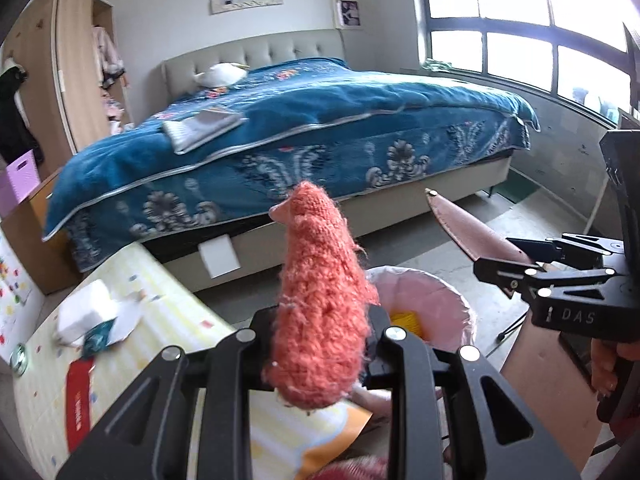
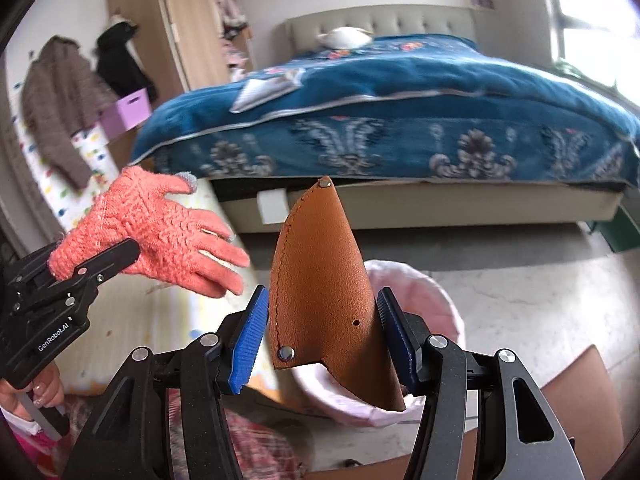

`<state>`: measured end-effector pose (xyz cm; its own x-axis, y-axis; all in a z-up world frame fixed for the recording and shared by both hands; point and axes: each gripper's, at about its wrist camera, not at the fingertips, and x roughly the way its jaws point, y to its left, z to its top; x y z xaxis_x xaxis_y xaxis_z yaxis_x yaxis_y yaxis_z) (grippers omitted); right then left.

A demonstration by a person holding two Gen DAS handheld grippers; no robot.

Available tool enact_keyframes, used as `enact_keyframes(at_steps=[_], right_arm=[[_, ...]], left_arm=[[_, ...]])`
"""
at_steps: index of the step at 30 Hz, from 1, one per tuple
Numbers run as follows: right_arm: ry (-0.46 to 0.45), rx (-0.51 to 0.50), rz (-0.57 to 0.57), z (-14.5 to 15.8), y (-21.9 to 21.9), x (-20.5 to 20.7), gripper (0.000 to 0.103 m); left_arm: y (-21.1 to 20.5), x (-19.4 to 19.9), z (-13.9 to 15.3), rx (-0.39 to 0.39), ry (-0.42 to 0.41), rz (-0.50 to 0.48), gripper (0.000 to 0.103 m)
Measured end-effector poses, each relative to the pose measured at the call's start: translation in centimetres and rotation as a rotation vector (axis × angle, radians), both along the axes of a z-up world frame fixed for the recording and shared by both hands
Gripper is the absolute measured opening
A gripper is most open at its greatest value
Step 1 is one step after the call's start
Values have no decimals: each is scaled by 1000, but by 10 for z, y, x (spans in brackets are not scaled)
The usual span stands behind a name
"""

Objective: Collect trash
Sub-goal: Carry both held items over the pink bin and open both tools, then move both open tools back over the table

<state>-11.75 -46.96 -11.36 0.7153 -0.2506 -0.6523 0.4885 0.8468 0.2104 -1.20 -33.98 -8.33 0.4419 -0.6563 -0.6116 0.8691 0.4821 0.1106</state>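
Note:
My left gripper (image 1: 318, 342) is shut on a coral knitted glove (image 1: 320, 300), which stands up between its jaws and hides the fingertips. In the right wrist view that glove (image 2: 160, 232) hangs out of the left gripper (image 2: 100, 264) at the left. My right gripper (image 2: 322, 320) is shut on a brown leather sheath (image 2: 324, 292), its blue pads (image 2: 252, 332) pressing both sides. In the left wrist view the sheath (image 1: 468, 228) sticks out of the right gripper (image 1: 516, 264). A bin with a pink liner (image 2: 432, 300) sits just below both held things; its rim (image 1: 440, 292) shows behind the glove.
A bed with a blue cover (image 1: 320, 128) fills the far side. On the striped play mat (image 1: 172, 292) at the left lie a white tissue pack (image 1: 84, 312), a teal wrapper (image 1: 98, 338) and a red packet (image 1: 78, 400). A cardboard box (image 2: 580, 392) stands beside the bin.

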Motion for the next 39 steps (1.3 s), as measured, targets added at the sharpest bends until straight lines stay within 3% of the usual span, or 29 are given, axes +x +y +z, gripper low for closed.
enact_keyframes(at_steps=[4,6,7,13,23,39], right_arm=[[3,21,-28,-12,-29,0,56],[14,26,-43,-15,-34,0,58],[17,28,-63,-17,-42,-3,62],[20,39,-83,-19,-42,-11,67],[14,62,7,-17,-20,-4,67],[105,-38,326,1,114,72,67]], left_arm=[[-31,5,-5,3,22,-34,30],[-43,8,-8,10,22,-25,67],[-47,10,-9,7,18,-14,69],[-37,21,-13,9,44,29,70],[46,35,-16,21,84,219,76],[207,54,-25,13,126,545,94]])
